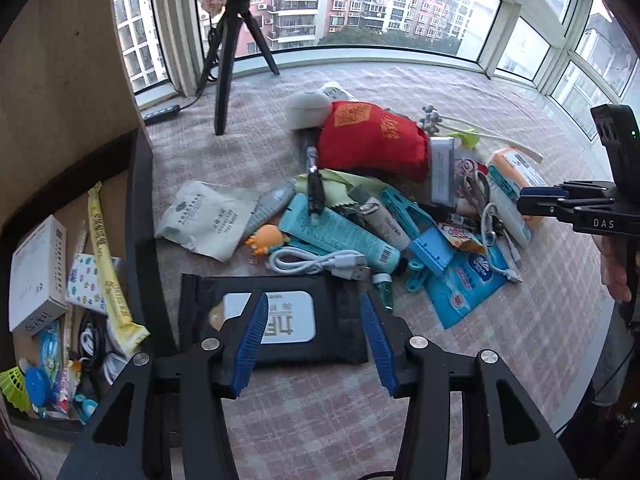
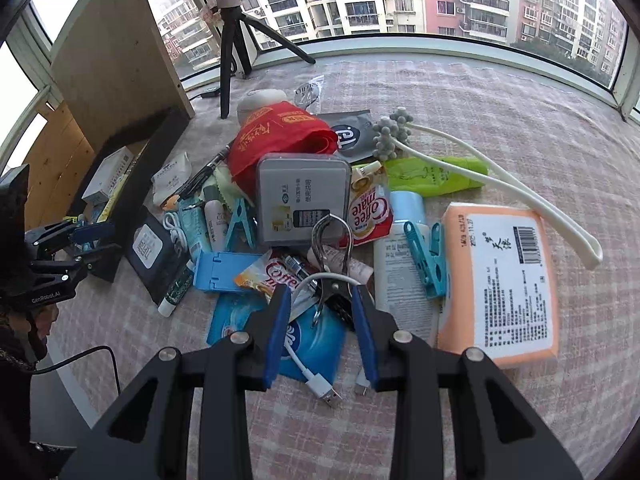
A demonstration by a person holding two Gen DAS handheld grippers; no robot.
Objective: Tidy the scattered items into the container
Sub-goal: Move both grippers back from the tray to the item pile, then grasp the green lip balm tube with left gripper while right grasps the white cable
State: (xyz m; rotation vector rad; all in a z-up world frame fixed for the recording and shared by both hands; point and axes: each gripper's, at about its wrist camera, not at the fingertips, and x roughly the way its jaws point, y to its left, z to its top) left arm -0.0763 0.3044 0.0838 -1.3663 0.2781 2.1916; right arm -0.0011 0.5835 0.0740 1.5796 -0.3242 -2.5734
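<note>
left gripper over black wipes pack

blk grippers, blue ribbed pads, silver screws

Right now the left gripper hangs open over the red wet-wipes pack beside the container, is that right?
The colour is wrong: the wet-wipes pack is black with a white lid, as the left wrist view shows. The left gripper does hang open over it, beside the container.

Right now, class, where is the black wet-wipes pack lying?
In the left wrist view the black wet-wipes pack lies flat on the checked cloth, just ahead of the left gripper, beside the dark container.
</note>
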